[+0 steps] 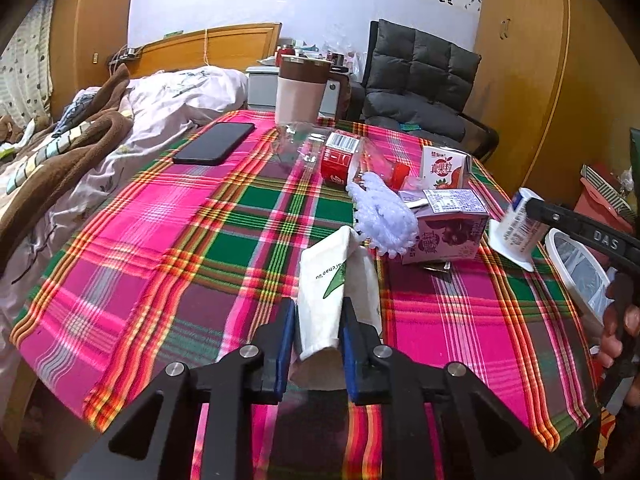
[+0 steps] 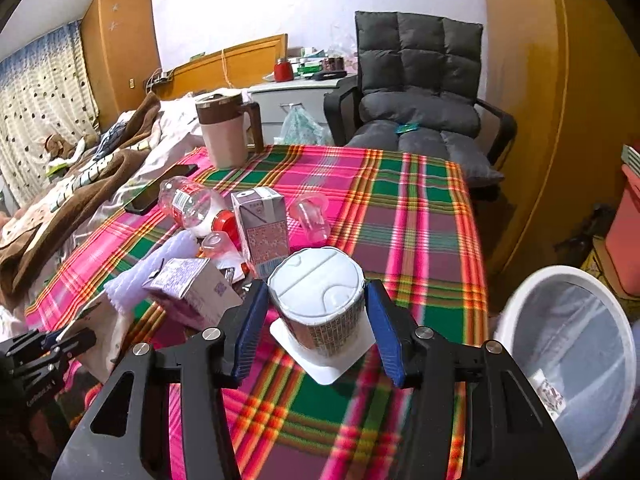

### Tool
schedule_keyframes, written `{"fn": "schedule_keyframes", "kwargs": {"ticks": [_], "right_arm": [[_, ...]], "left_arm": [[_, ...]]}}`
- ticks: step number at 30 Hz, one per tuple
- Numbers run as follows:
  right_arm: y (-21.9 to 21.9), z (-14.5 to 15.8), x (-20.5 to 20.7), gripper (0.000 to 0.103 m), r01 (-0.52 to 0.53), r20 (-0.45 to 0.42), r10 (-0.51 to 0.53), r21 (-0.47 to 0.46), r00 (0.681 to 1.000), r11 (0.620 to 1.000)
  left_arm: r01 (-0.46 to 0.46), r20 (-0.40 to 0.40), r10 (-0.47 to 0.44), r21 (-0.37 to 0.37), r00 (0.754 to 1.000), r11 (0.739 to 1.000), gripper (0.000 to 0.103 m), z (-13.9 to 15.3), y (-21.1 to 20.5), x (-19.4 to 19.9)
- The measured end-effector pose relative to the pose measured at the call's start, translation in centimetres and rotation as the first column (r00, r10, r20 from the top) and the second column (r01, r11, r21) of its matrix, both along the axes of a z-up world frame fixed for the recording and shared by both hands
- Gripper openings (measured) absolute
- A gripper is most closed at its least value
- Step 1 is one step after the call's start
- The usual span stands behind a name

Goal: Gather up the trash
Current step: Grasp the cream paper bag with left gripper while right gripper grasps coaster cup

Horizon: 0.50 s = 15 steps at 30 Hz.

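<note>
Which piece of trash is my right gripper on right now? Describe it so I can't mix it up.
On the plaid tablecloth, near the edge by the white bin, an upside-down yogurt cup sits between the right gripper pads. Unlike the boxy purple cartons beside it, it is round, standing on its square white rim.

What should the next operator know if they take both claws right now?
Left claw: shut on the white paper bag.
Right claw: pads either side of the upturned yogurt cup; contact unclear.
White bin stands at the right table edge, holding at least one scrap.
Left on the plaid cloth: purple carton, white foam net, strawberry carton, plastic bottle.
Phone and mug look like non-trash.
</note>
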State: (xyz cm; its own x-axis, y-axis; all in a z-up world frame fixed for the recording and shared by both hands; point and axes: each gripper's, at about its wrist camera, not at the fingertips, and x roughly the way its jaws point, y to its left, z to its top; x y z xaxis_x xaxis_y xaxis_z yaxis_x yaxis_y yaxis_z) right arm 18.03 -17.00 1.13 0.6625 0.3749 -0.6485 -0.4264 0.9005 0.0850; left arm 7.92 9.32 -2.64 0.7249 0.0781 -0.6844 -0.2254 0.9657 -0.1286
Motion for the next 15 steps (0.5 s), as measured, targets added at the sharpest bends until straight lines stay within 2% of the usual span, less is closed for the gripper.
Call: {"fn": "schedule_keyframes", "kwargs": {"ticks": [1,2,3,15], "right_arm": [[0.1,0.1,0.1,0.053,0.004,0.001,-0.004,0.0,1.0,1.0],[-0.2,0.2,-0.2,0.053,0.01,0.004,-0.01,0.002,1.0,1.0],[-0.4,0.3,-0.4,0.053,0.013,0.005,-0.013,0.004,1.0,1.0],[-1.8,1.0,-2.7,0.053,0.056,0.023,-0.057,0.027,0.998,0.998]], "left_arm": [[-0.004,0.001,0.004,0.005,1.0,1.0,0.021,0.1,0.0,-0.2],[-0.01,0.002,0.01,0.01,1.0,1.0,0.011,0.3,0.0,-0.4],[-0.017,-0.002,0.017,0.016,1.0,1.0,0.009,0.4,0.0,-0.6],[-0.015,0.01,0.015,0.007,1.0,1.0,0.007,1.2,-0.4,-2.9]]}}
